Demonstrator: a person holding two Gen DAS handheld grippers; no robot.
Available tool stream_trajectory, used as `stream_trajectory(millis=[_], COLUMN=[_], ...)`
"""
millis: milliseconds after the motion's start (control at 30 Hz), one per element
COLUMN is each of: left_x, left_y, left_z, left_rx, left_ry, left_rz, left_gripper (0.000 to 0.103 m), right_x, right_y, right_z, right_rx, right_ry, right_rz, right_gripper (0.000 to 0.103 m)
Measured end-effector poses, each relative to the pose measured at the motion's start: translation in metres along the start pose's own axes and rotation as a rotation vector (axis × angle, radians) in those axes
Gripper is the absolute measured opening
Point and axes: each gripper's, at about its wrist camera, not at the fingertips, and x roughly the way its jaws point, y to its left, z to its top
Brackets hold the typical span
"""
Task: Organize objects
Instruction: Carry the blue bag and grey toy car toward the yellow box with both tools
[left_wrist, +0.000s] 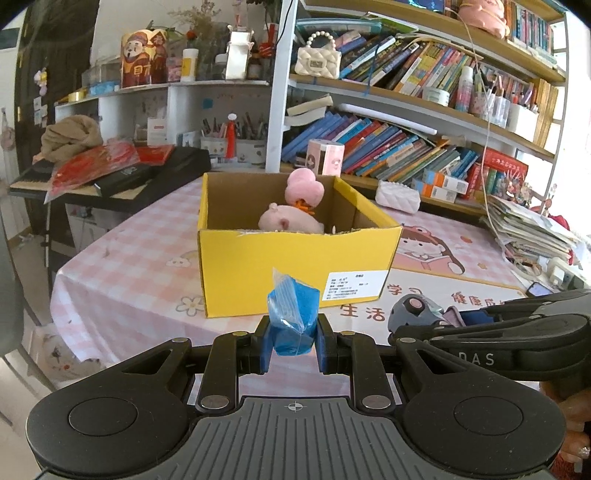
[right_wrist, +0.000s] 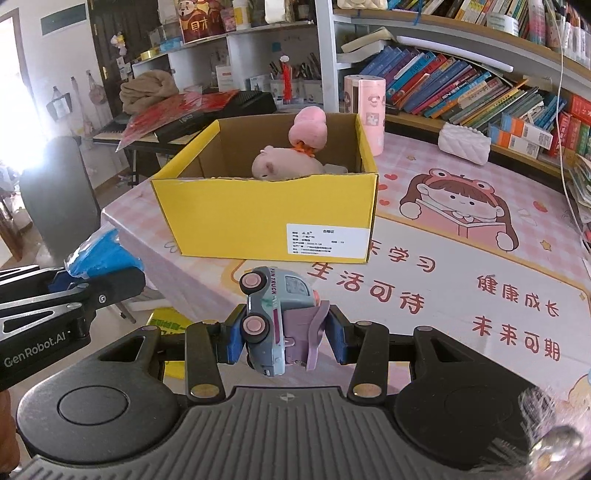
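Note:
My left gripper (left_wrist: 293, 341) is shut on a blue packet in clear plastic (left_wrist: 291, 317), held in the air just before the table's near edge. My right gripper (right_wrist: 284, 334) is shut on a grey-blue toy truck (right_wrist: 275, 317) with pink wheels, tipped on its side. A yellow cardboard box (left_wrist: 295, 266) (right_wrist: 258, 218) stands open on the table ahead of both grippers. Inside it lie pink plush toys (left_wrist: 291, 218) (right_wrist: 284, 162). The right gripper and its truck (left_wrist: 417, 314) show at the right of the left wrist view. The left gripper with the packet (right_wrist: 103, 254) shows at the left of the right wrist view.
A pink checked tablecloth (right_wrist: 461, 277) with a cartoon girl covers the table. A pink cylinder (right_wrist: 365, 110) and a white quilted pouch (right_wrist: 463, 142) stand behind and right of the box. Bookshelves (left_wrist: 406, 140) run along the back. A keyboard with red papers (left_wrist: 110, 173) stands at the left.

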Motion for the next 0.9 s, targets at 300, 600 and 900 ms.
stream_trajectory(millis=[300,600,900], left_x=[0.004,0.024,0.065], left_y=[0.002,0.001,-0.002], left_z=[0.011,0.042,0.073], left_rx=[0.011,0.004,-0.017], left_ry=[-0.025,-0.076,-0.095], left_rz=[-0.013,0.003,0.054], left_gripper=[0.021,0.021,0.021], right_x=[0.001,0.006,0.035], right_y=[0.003,-0.001,-0.018], right_z=[0.013,0.056,0.108], right_rx=[-0.014,-0.060,-0.121], right_ry=[-0.022,-0.122,-0.188], right_rz=[-0.026,-0.015,0.011], right_gripper=[0.042,0.042,0.042])
